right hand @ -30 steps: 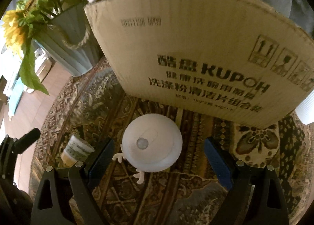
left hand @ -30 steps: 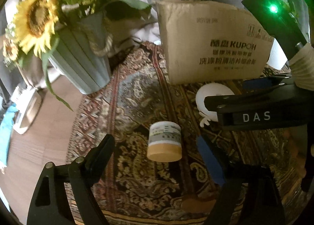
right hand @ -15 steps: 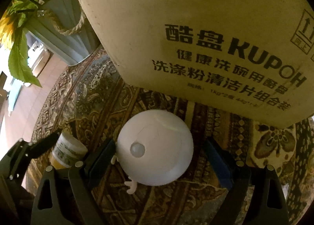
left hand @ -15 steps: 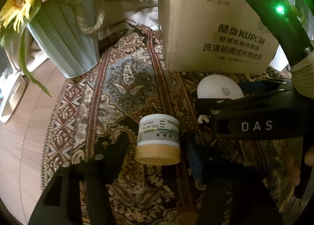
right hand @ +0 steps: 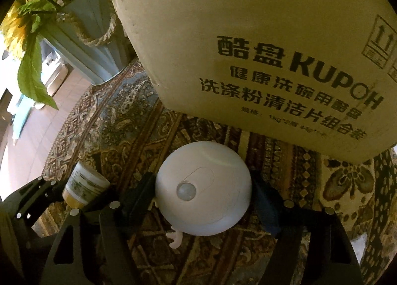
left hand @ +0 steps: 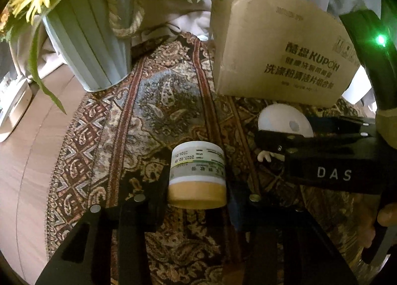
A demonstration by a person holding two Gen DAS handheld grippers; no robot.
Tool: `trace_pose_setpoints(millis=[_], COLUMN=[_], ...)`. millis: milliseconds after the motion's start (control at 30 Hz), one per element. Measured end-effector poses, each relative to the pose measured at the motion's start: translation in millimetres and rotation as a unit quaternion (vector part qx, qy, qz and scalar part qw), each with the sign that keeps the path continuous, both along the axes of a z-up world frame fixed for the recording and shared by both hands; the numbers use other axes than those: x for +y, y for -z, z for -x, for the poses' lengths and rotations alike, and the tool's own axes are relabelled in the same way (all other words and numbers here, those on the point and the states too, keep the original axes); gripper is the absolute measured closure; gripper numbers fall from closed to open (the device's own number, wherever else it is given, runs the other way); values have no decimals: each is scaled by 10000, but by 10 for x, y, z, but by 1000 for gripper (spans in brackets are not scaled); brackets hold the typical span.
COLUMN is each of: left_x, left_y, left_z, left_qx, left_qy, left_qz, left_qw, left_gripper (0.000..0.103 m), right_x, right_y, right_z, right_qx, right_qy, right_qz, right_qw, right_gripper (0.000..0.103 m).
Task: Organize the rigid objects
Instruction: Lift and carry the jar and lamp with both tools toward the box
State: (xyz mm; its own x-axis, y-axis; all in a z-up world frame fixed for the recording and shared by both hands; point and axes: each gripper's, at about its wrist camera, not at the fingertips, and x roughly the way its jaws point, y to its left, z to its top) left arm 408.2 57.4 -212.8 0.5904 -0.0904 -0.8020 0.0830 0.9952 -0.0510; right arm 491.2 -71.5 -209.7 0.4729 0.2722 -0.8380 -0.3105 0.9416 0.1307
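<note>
Our left gripper [left hand: 197, 200] clamps the cylindrical labelled jar [left hand: 197, 178]; our right gripper [right hand: 202, 206] clamps the smooth white dome [right hand: 202, 188] on patterned rug [right hand: 119, 136].

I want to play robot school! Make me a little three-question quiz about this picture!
1. True or false: the left gripper has its fingers on both sides of the small white jar with a tan lid.
2. What does the right gripper surround? A) round white sensor light B) sunflower
3. Fill in: behind the light stands a brown cardboard ____.

Key: 1 true; 2 A; 3 box.
</note>
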Motion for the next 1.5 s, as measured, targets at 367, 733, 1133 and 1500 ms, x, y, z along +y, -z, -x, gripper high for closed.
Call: trace_pose_setpoints(millis=[367, 733, 1133, 1500], left_x=[-34, -111, -203, -357], left_y=[-298, -659, -1078, -1478], left_z=[54, 140, 349, 339], left_qx=[-343, -812, -1244, -1577], left_qy=[14, 57, 39, 140], left_qz=[-12, -98, -162, -150], left_qw=[9994, 9966, 9921, 9873], left_gripper=[63, 63, 63, 63], right_x=[-147, -376, -484, -671], right_y=[-315, -683, -1069, -1471], right_z=[141, 398, 744, 903], right_qx=[-238, -701, -1247, -1734], right_qy=[110, 282, 504, 760], right_qz=[-103, -172, -275, -365], right_qw=[9996, 9970, 9905, 9812], right_gripper=[27, 27, 27, 27])
